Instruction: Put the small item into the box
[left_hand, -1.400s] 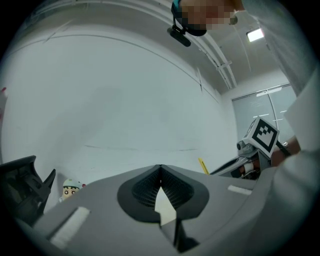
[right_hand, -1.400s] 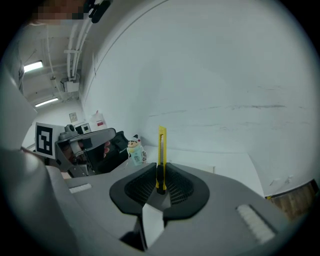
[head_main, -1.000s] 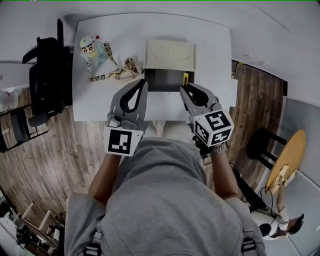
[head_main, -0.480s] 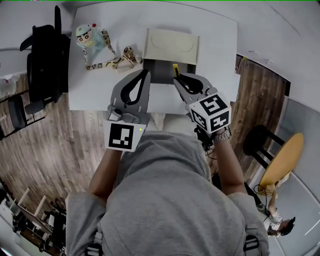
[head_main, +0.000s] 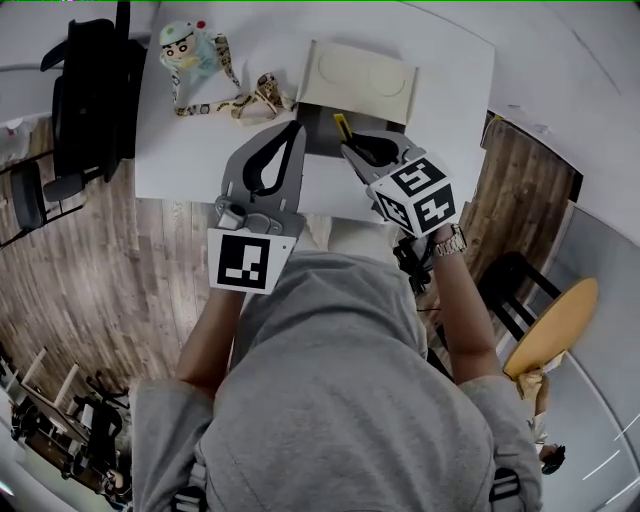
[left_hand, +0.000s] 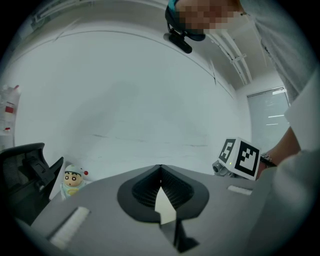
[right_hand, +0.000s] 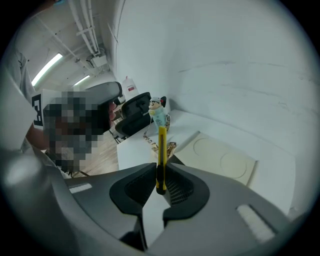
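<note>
A person is gripping a slim yellow item (right_hand: 161, 145) upright between the fingers (right_hand: 176, 189) of the right gripper (head_main: 347, 150). This gripper is tilting down over the open box (head_main: 360, 80) on the white bench (head_main: 190, 160), and the item is showing above the dark interior, just in front of the cream lid. The left gripper (head_main: 296, 128) is hovering at the box's left edge, its fingers (left_hand: 142, 187) pressing together on nothing. A toy figure (head_main: 186, 48) with a patterned strap (head_main: 215, 105) is sitting at the bench's far left corner, near a black chair (head_main: 90, 90).
</note>
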